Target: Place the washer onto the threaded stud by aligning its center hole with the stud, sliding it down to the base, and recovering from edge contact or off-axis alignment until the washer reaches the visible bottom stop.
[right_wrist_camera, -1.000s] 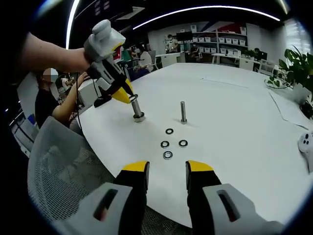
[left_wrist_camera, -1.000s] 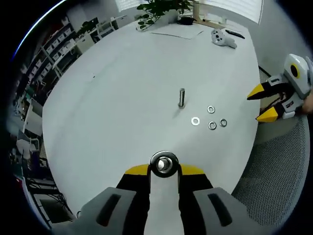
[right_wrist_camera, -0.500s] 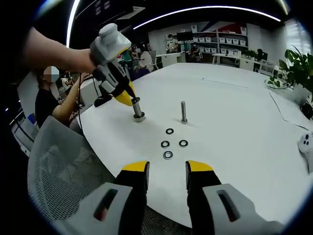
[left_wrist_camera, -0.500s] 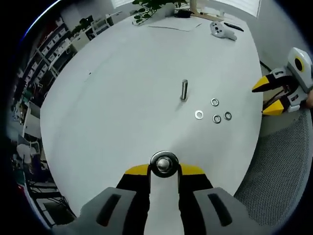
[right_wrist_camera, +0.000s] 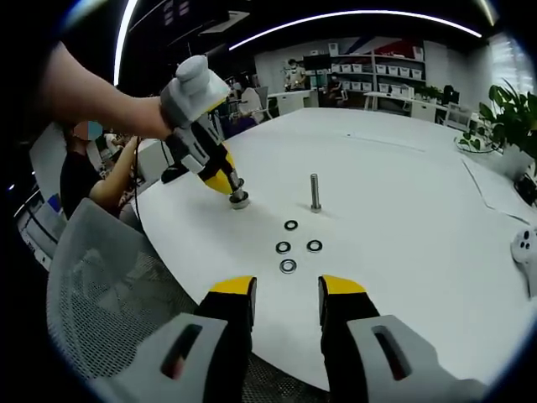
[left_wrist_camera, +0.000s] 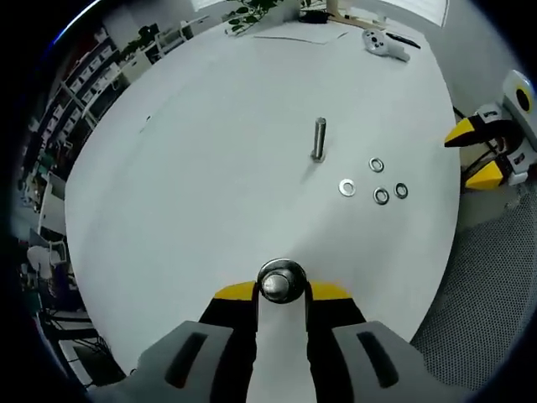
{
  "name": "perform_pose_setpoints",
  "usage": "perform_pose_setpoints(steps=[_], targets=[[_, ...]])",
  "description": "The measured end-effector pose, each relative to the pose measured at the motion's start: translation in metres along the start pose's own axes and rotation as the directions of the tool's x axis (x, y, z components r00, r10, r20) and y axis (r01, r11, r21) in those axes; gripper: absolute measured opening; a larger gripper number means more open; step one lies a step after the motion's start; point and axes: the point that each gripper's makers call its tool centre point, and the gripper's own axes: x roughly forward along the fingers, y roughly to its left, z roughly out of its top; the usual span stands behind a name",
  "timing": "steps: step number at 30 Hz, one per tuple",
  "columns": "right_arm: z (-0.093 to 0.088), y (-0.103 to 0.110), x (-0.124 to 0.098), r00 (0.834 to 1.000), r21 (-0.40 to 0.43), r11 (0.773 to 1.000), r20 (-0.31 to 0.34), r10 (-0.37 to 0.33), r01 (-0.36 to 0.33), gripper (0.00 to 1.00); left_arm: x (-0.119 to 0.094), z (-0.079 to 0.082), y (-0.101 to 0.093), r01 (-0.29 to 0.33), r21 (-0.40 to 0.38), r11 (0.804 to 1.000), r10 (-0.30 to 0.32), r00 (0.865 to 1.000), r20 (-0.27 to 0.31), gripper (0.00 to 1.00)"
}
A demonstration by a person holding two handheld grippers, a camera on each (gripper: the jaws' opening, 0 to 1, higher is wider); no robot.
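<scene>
Steel washer (left_wrist_camera: 281, 284) sits between the left claw (left_wrist_camera: 281, 291) tips.

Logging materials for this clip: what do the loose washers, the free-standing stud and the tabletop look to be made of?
The washers look like bright plated metal: thin silvery rings with glints. The stud seems grey metal with a duller sheen. The table appears to have a matte white surface, laminate or painted; I cannot tell which.

A round white table (right_wrist_camera: 403, 252) carries two upright threaded studs (right_wrist_camera: 315, 192), one (right_wrist_camera: 238, 195) nearer the left edge, four loose washers (right_wrist_camera: 288, 266) clustered near them, and papers (right_wrist_camera: 495, 189) with a white controller (left_wrist_camera: 384, 44) at the far side.
</scene>
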Motion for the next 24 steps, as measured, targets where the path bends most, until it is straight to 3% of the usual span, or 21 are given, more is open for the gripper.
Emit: perform_pose_setpoints(steps=[14, 19, 24], targets=[[0.000, 0.001, 0.001, 1.000, -0.011, 1.000, -0.004, 0.004, -0.004, 0.32, 0.016, -0.005, -0.001, -0.003, -0.025, 1.000, 0.003, 1.000, -0.005, 0.19], [-0.001, 0.001, 0.002, 1.000, -0.013, 1.000, -0.009, 0.008, -0.008, 0.32, 0.017, -0.003, 0.000, 0.003, -0.069, 0.998, -0.002, 1.000, 0.023, 0.20], [-0.002, 0.001, 0.002, 1.000, -0.019, 1.000, -0.012, 0.007, -0.007, 0.32, 0.018, -0.006, -0.002, 0.004, -0.049, 0.999, -0.003, 0.999, 0.035, 0.21]])
